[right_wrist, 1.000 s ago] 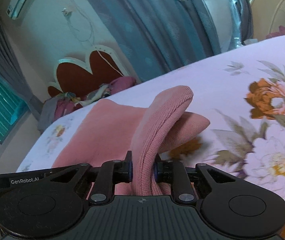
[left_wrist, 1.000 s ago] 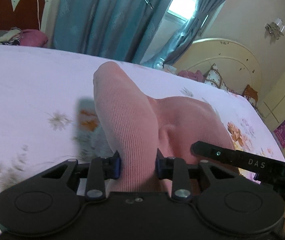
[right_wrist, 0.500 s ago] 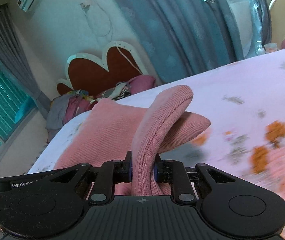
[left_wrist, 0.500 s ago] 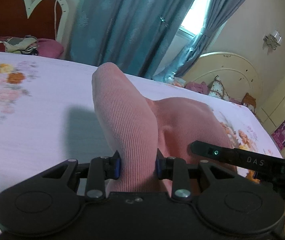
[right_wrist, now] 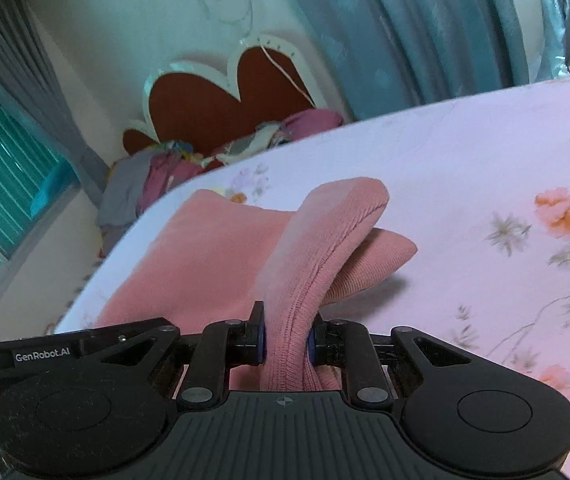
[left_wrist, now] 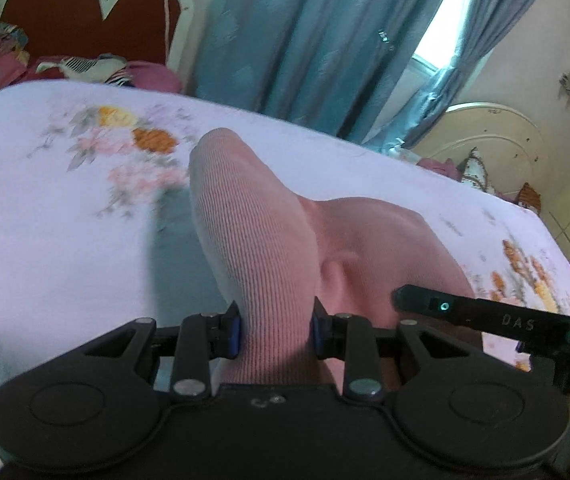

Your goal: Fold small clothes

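A big bed with a flowery sheet [left_wrist: 65,240] fills the room, with blue curtains [left_wrist: 305,40] behind it. The pink knit garment [right_wrist: 213,260] hangs just over the sheet, held up by its edge at two spots. The left gripper [left_wrist: 275,330] pinches one thick ribbed bunch of it. The right gripper [right_wrist: 285,340] pinches another bunch, narrow and tight. The rest of the cloth sags between and beyond them. To fold it well, I think both hands should travel together at the same height, so the cloth stays flat. Then lay the held edge down neatly on the far part, and only let go once it lines up.
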`<state>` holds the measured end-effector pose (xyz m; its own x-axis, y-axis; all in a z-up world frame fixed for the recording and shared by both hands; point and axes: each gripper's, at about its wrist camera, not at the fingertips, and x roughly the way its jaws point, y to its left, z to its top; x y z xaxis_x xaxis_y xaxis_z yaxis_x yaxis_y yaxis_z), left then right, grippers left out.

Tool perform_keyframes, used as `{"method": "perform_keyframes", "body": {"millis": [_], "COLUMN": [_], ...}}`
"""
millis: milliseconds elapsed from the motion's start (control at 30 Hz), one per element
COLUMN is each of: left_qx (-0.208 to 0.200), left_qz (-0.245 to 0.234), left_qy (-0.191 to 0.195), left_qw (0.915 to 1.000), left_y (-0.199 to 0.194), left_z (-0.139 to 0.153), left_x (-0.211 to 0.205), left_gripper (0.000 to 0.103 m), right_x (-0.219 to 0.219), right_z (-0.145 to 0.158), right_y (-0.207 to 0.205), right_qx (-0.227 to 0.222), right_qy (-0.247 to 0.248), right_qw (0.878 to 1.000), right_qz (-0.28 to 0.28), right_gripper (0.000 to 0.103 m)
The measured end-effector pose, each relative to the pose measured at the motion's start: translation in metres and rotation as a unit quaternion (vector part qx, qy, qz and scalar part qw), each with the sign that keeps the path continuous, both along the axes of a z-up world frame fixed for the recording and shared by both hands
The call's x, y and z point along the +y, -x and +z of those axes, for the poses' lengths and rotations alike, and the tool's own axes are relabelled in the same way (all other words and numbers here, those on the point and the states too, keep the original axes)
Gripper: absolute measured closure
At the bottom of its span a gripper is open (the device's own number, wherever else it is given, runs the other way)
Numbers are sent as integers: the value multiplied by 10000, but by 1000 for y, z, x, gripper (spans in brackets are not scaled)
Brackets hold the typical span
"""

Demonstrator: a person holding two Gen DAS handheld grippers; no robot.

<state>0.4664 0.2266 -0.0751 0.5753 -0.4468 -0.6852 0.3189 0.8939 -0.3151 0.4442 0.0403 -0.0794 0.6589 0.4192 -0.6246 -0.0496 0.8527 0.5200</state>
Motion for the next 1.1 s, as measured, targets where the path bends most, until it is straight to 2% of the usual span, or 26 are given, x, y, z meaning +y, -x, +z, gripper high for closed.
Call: {"method": "perform_keyframes", "body": {"millis": [200, 300, 367, 433, 533, 567, 600, 733, 833, 1000, 1033, 1067, 1100], "left_qx": [77, 60, 79, 95, 44, 33, 31, 225, 200, 240, 244, 243, 236], "left_qz": [38, 11, 78, 118, 216, 277, 350, 655, 747, 797, 807, 806, 803], "left_qy": [48, -3, -51, -81, -91, -45, 24, 281, 260, 288, 282, 264, 245], "left_qw": [10000, 10000, 9999, 9999, 9997, 9996, 9994, 9972, 9967, 9961, 9960, 9961, 9962], "left_y": [-6, -8, -9, -9, -9, -10, -13, -29, -40, -54, -56, -57, -57], "left_z": [-31, -34, -35, -33, -23, -19, -15, -15, -21, -30, -32, -34, -35], "left_x": [22, 24, 24, 26, 28, 30, 31, 32, 28, 23, 21, 20, 18], "left_gripper": [68, 61, 50, 48, 48, 47, 46, 46, 45, 41, 40, 39, 39], "right_x": [-8, -7, -8, -7, -13, -17, -17, -22, -29, -48, -49, -49, -50], "right_z": [-28, -33, -36, -32, -22, -20, -17, -21, -32, -51, -52, -53, -53], "right_y": [-7, -6, -9, -8, -10, -10, -10, -27, -41, -57, -58, -60, -60], "right_qx": [311, 382, 472, 507, 512, 476, 434, 518, 690, 949, 925, 903, 891], "right_qy": [114, 208, 174, 120, 115, 122, 109, -74, -187, -698, -704, -722, -752], "right_qw": [9993, 9988, 9985, 9984, 9983, 9983, 9984, 9977, 9955, 9889, 9889, 9893, 9894], "right_qz": [-151, -206, -210, -198, -273, -305, -342, -436, -626, -906, -922, -889, -865], "right_gripper": [85, 85, 84, 84, 63, 50, 45, 45, 45, 46, 48, 62, 67]}}
